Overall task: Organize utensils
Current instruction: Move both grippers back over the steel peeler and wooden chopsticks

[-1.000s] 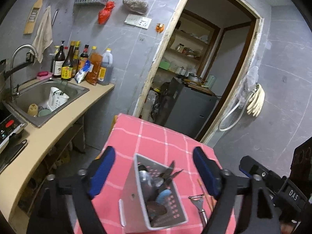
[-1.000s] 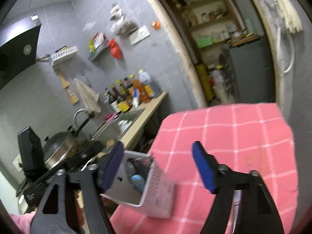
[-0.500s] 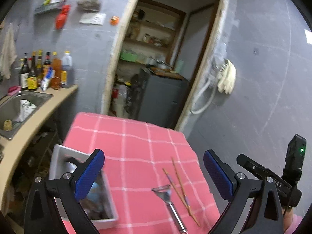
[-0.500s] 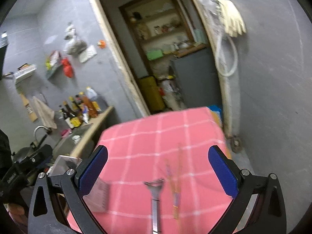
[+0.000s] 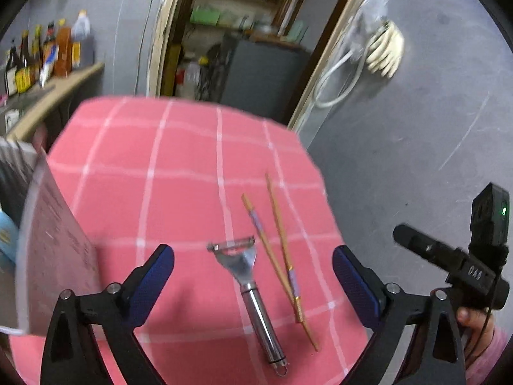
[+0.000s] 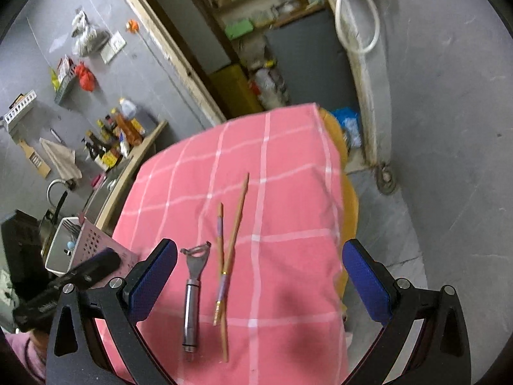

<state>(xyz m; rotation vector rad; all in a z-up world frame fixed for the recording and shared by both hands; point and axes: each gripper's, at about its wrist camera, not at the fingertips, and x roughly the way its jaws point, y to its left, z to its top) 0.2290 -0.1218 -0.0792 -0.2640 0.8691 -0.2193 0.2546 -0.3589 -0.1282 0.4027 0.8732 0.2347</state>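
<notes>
White letters reading "DAS" sit on the black body of the right gripper [image 5: 455,266], seen at the right of the left wrist view; nothing else can be read. The table [image 6: 288,147] wears a pink cloth with a white grid. A steel peeler [image 5: 253,292] with a round, shiny handle and Y-shaped head lies near the table's near edge. Just right of it two thin wooden chopsticks [image 5: 282,256] with lilac bands lie crossed. A perforated metal caddy [image 6: 80,243] stands at the left edge, holding utensils. The left gripper [image 5: 253,272], blue textured pads, is spread wide above the peeler, holding nothing. The right gripper [image 6: 259,279] is likewise spread wide and empty over the chopsticks
</notes>
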